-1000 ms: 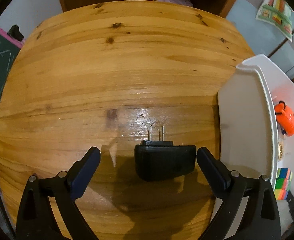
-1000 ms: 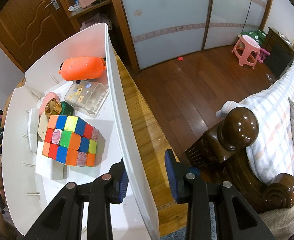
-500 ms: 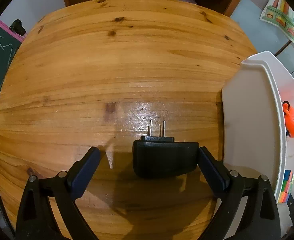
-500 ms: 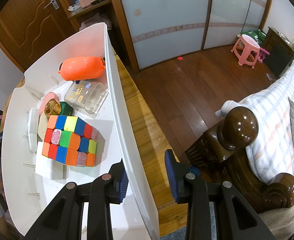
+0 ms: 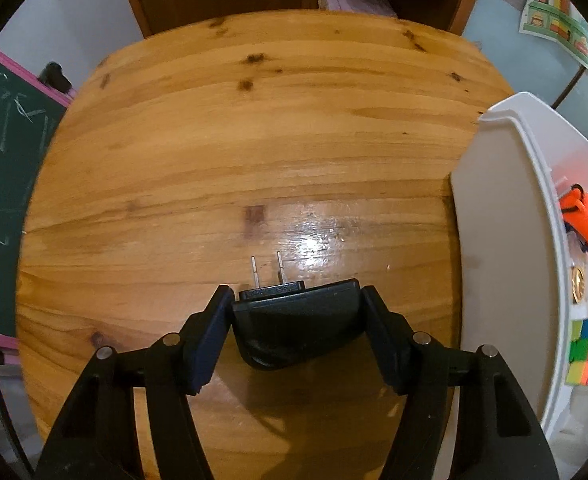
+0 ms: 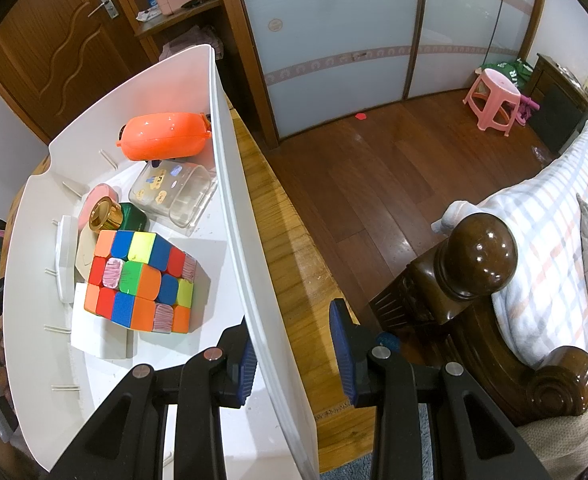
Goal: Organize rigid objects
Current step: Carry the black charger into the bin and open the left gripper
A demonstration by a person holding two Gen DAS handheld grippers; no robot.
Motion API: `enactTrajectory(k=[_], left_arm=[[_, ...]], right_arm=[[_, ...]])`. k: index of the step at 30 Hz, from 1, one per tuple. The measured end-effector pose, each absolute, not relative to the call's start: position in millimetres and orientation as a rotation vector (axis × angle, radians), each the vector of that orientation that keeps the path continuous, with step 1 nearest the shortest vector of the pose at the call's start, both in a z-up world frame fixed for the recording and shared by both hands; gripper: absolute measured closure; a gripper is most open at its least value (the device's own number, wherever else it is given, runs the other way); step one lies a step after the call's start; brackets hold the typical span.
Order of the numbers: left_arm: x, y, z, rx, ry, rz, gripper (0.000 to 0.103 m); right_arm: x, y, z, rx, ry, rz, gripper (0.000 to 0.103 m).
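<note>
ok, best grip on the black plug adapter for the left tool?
Across the adapter's two short side faces, coming in from the rear, opposite the prongs. It lies flat on the table with prongs pointing away, and the left tool already clamps it that way.

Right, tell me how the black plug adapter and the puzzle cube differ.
The black plug adapter is one plain dark colour; the puzzle cube is a patchwork of bright tiles. The adapter is clamped in the left tool over the wooden table; the cube sits free inside the white bin. The adapter has two metal prongs pointing away from the tool; the cube has none. Both are rigid and blocky.
</note>
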State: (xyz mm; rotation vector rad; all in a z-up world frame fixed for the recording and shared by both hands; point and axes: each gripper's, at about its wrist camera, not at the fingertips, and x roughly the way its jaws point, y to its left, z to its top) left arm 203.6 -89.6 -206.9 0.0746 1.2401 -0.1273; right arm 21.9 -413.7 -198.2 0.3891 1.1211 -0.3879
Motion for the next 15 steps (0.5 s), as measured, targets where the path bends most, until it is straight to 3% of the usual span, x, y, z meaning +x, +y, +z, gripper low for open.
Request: enactTrajectory(k=[15], left_arm=[[156.0,-126.9,-94.7,0.208,1.055,-0.311,0.035]], right_arm=[[21.4,-413.9,-198.4,0.396,1.113,-0.376,0.069]])
